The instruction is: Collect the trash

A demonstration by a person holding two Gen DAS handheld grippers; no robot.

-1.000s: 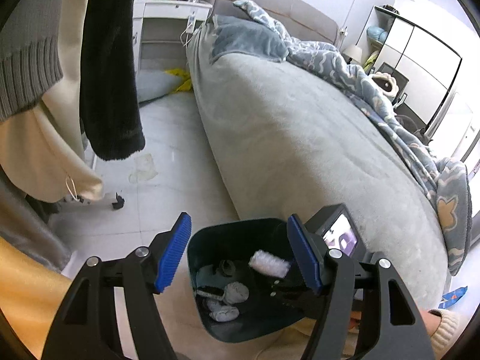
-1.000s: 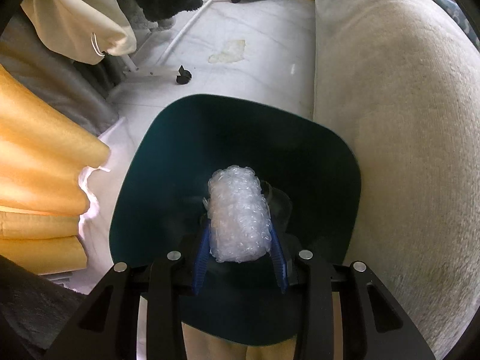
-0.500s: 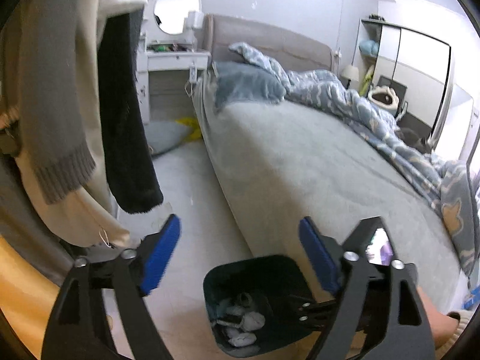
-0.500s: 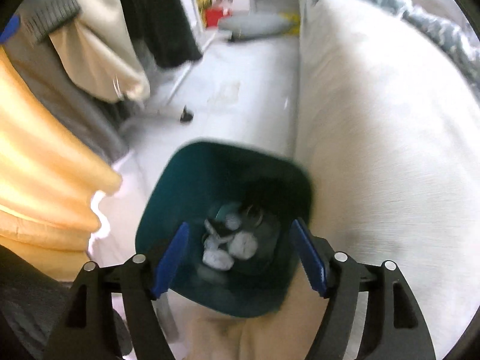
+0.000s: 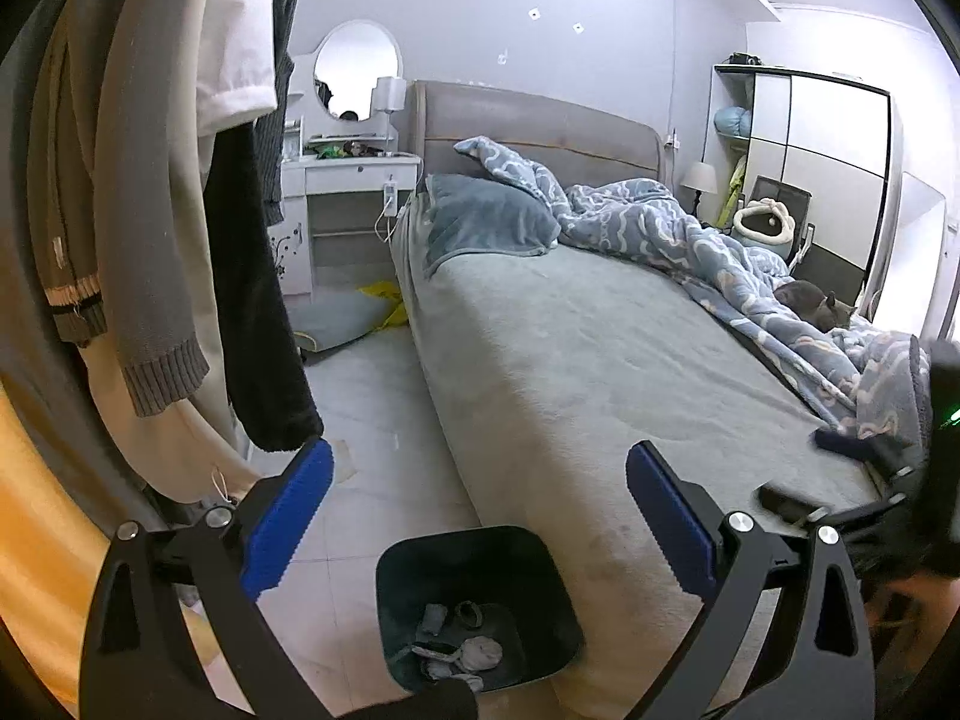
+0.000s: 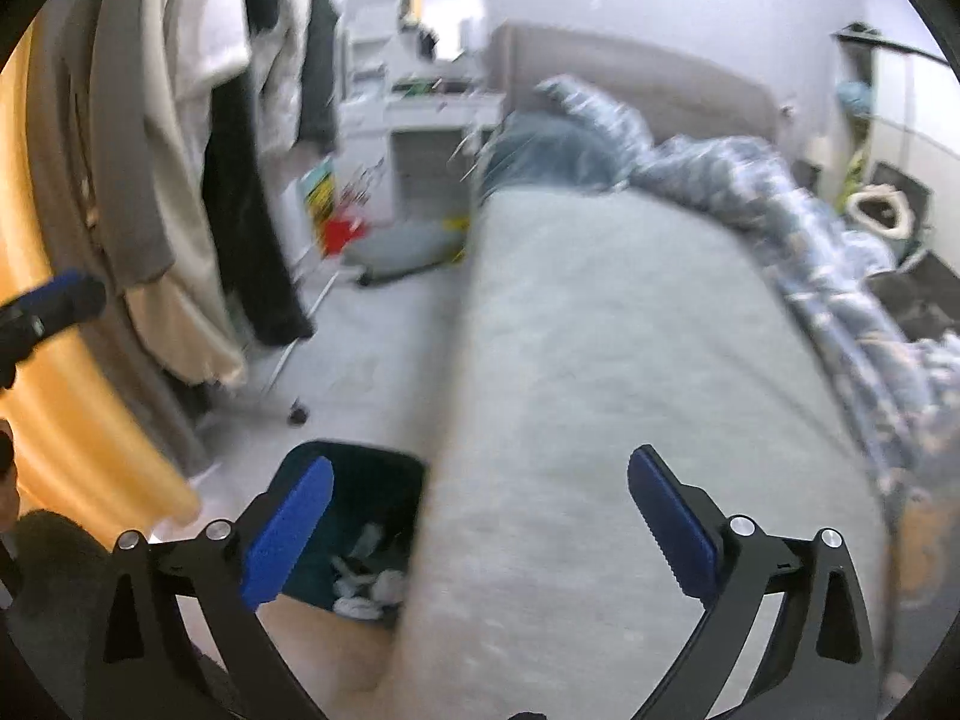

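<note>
Compared with a second ago, I am seeing far more of the room: the bed [image 5: 600, 372] and its headboard are now filling both views, where the bin was filling them before. The dark teal bin [image 5: 474, 552] is now sitting small and low in each view, on the pale tiled floor tight against the bed's side. The wad of bubble wrap that my right tongs [image 6: 480, 516] were pinching is gone from between them; their jaws have just been opening and are standing spread wide with nothing between. My left tongs [image 5: 480, 516] have also just been opening and are likewise spread and empty.

I am counting one bed, one bin, one round mirror [image 5: 358, 69] above a white dressing table, one wardrobe [image 5: 822, 180] and two pairs of tongs, each with two blue ribbed pads [image 5: 288, 516] on black arms. Several garments are hanging at the left; I cannot count them exactly.

The bed is wearing a smooth grey cover, with a rumpled blue patterned quilt [image 5: 690, 234] along its far side. The bin is a rounded square with plain walls. Inside it, pale crumpled trash [image 5: 462, 648] is lying in a loose heap at the bottom. The right view is blurring.
</note>
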